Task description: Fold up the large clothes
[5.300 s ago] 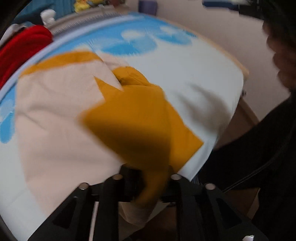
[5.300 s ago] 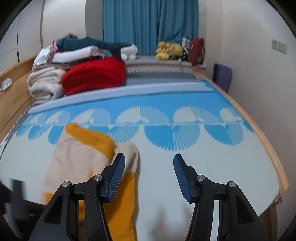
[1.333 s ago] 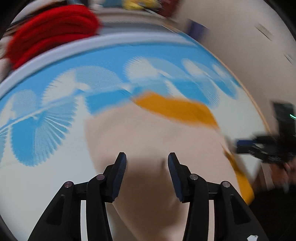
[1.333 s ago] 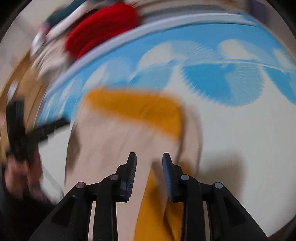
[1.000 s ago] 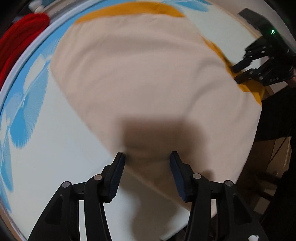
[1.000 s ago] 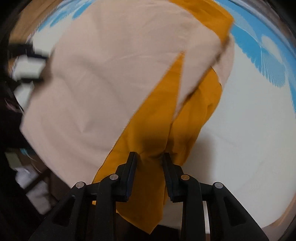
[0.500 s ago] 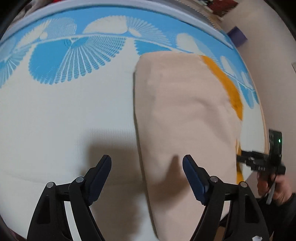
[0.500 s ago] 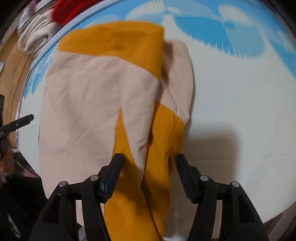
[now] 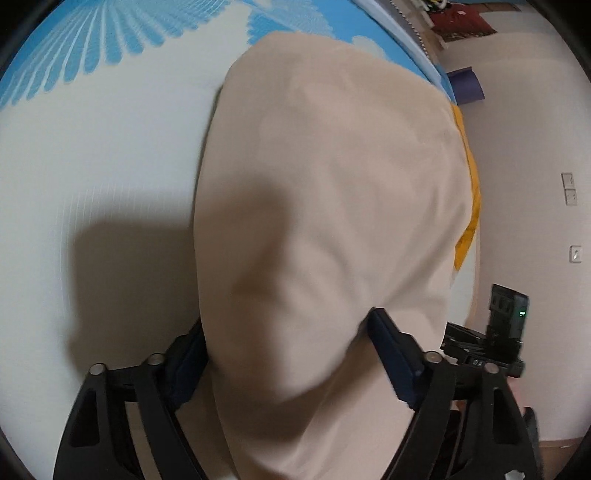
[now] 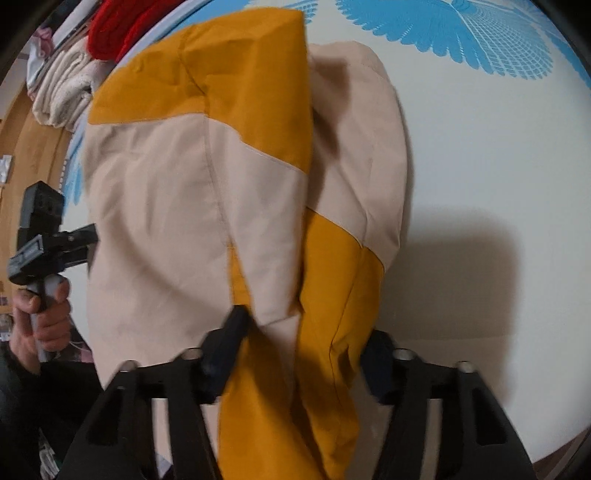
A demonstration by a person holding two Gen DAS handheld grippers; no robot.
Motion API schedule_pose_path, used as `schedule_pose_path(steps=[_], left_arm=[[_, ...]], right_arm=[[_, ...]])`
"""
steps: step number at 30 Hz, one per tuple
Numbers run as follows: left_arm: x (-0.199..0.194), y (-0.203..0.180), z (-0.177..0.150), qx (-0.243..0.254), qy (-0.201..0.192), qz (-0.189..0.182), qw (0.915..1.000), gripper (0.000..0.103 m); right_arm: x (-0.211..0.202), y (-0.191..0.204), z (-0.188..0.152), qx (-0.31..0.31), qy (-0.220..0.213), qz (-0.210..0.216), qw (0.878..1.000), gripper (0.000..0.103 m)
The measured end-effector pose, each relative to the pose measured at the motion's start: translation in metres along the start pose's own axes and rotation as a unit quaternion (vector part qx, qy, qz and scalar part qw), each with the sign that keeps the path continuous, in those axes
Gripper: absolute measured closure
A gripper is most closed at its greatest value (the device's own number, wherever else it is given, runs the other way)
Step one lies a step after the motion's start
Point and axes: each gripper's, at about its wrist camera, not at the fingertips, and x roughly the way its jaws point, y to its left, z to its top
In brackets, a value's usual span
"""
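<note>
While the beige and mustard-yellow cloth garment (image 10: 207, 206) covered the white bedspread with blue fan prints (image 10: 480, 155), the left gripper (image 9: 291, 354) and the right gripper (image 10: 303, 347) each straddled its hem with fingers spread, near folded red and cream blankets (image 10: 85, 62).

- Home bedroom.
- Bed (image 9: 92, 155) with a white cover printed in blue fan shapes; its wooden frame (image 10: 33, 155) shows at the side.
- Folded towels (image 10: 62, 92) and a red blanket (image 10: 122, 29) stacked at the far end.
- Plain pale wall (image 9: 524, 129) with light switches (image 9: 570, 192).
- Purple object (image 9: 466, 86) against that wall; unclear what.
</note>
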Motion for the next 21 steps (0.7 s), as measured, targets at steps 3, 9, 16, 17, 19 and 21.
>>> schedule_pose_path(steps=[3, 9, 16, 17, 19, 21], left_arm=[[-0.013, -0.018, 0.002, 0.024, -0.036, 0.018, 0.9989, 0.058], [-0.065, -0.045, 0.019, 0.069, -0.109, 0.021, 0.9914, 0.066], [-0.093, -0.013, 0.057, 0.054, -0.152, 0.065, 0.9847, 0.065], [-0.101, 0.003, 0.057, 0.044, -0.152, 0.066, 0.9851, 0.064], [-0.101, 0.016, 0.061, 0.026, -0.153, 0.080, 0.9847, 0.063], [-0.108, 0.019, 0.057, 0.023, -0.151, 0.095, 0.9836, 0.063]], right_arm=[[-0.006, 0.009, 0.001, 0.002, -0.014, 0.012, 1.000, 0.085], [-0.032, 0.016, 0.015, 0.009, -0.089, 0.048, 0.995, 0.093], [-0.033, 0.054, 0.062, 0.013, -0.152, 0.064, 0.986, 0.094], [-0.032, 0.060, 0.068, 0.015, -0.160, 0.066, 0.985, 0.094], [-0.031, 0.070, 0.075, 0.009, -0.169, 0.061, 0.984, 0.094], [-0.025, 0.085, 0.075, 0.000, -0.169, 0.045, 0.985, 0.094]])
